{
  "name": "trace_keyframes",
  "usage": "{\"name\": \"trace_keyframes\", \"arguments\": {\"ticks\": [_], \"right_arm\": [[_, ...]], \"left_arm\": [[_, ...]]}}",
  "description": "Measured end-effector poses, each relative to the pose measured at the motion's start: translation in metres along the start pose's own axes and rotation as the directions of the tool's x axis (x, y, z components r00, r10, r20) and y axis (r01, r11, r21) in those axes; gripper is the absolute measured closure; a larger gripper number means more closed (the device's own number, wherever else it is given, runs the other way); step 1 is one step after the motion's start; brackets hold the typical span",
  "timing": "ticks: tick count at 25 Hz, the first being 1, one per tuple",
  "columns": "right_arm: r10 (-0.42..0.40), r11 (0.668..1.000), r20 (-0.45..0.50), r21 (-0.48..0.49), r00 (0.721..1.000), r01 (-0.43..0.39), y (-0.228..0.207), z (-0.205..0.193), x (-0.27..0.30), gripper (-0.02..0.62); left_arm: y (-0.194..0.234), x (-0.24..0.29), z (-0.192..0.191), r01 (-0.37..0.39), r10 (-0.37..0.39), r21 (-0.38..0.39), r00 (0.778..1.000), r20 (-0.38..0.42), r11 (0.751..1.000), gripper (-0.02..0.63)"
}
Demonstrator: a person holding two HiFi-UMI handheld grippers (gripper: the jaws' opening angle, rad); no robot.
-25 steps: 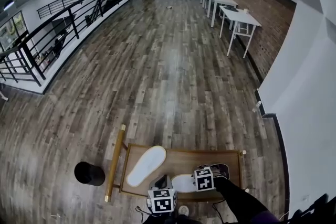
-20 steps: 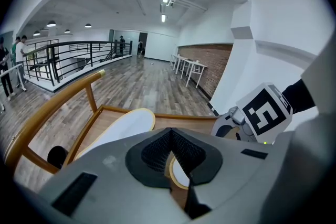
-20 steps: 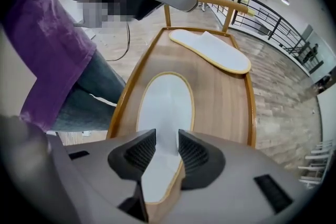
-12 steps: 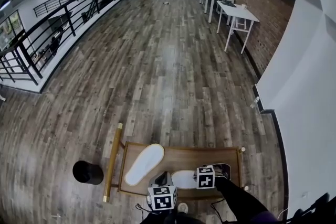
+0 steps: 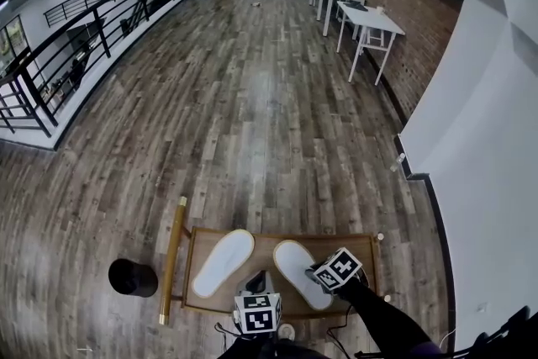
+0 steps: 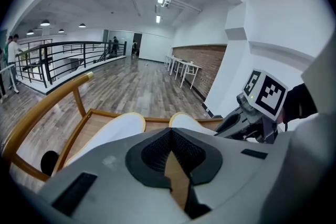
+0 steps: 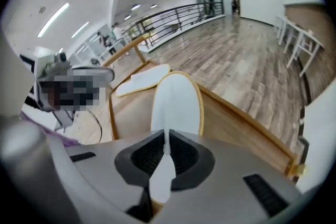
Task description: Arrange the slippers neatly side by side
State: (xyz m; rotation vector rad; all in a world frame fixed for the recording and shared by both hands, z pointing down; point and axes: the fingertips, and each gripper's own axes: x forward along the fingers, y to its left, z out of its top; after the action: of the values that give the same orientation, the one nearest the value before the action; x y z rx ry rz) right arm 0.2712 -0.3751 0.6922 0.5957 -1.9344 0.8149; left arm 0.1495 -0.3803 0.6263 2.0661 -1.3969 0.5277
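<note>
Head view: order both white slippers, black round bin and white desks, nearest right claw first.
1. Right white slipper, pinched; the right claw's jaws just closed.
2. Left white slipper, alongside.
3. Black round bin, left floor.
4. White desks, far wall.

No words, numbers or brand names are legible anywhere in the scene. The only signs are black-and-white square code markers. One set is on the left marker cube (image 5: 257, 315) of the left gripper (image 6: 169, 139), near centre. The other is on the right marker cube (image 5: 339, 268) of the right gripper (image 7: 167, 140), just right of it.
</note>
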Motion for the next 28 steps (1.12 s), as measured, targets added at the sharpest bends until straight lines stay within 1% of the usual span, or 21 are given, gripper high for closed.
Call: {"name": "trace_keyframes", "arguments": {"ticks": [2,5,7,9,13,16,18,21,24,28], "right_arm": [[-0.017,0.989,0.032,0.147,0.999,0.012,-0.006,-0.001,-0.003,0.577],[-0.052,0.943,0.060,0.332,0.997,0.029,-0.013,-0.006,-0.004,0.577],[-0.082,0.905,0.076,0.424,0.994,0.043,-0.019,-0.011,-0.003,0.577],[-0.113,0.878,0.081,0.475,0.990,0.062,-0.027,-0.016,-0.003,0.577],[-0.141,0.841,0.084,0.536,0.986,0.075,-0.037,-0.023,-0.001,0.577],[-0.152,0.811,0.064,0.578,0.986,0.087,-0.043,-0.029,0.003,0.577],[-0.152,0.799,0.057,0.594,0.987,0.088,-0.048,-0.031,0.004,0.577],[-0.148,0.807,0.037,0.583,0.988,0.099,-0.051,-0.034,0.005,0.577],[-0.162,0.814,0.016,0.567,0.987,0.124,-0.056,-0.036,0.005,0.577],[-0.182,0.837,0.019,0.528,0.983,0.145,-0.057,-0.035,0.006,0.575]], "left_arm": [[0.000,0.000,0.002,0.003,-0.003,0.001,1.000,0.004,1.000,0.607],[0.003,0.000,0.004,0.003,-0.003,0.000,1.000,0.008,1.000,0.607],[0.004,0.000,0.005,0.002,-0.002,-0.002,1.000,0.008,1.000,0.607],[0.004,-0.001,0.005,0.001,-0.001,-0.004,1.000,0.006,1.000,0.607],[0.006,-0.002,0.002,-0.004,0.004,-0.008,1.000,0.002,1.000,0.607],[0.008,-0.003,0.000,-0.007,0.007,-0.013,1.000,-0.002,1.000,0.607],[0.007,-0.003,0.000,-0.007,0.007,-0.015,1.000,0.000,1.000,0.607],[0.008,-0.003,0.002,-0.009,0.009,-0.019,1.000,0.002,1.000,0.607],[0.008,-0.002,0.003,-0.010,0.011,-0.019,1.000,0.006,1.000,0.607],[0.011,-0.001,0.002,-0.013,0.014,-0.021,1.000,0.004,1.000,0.607]]}}
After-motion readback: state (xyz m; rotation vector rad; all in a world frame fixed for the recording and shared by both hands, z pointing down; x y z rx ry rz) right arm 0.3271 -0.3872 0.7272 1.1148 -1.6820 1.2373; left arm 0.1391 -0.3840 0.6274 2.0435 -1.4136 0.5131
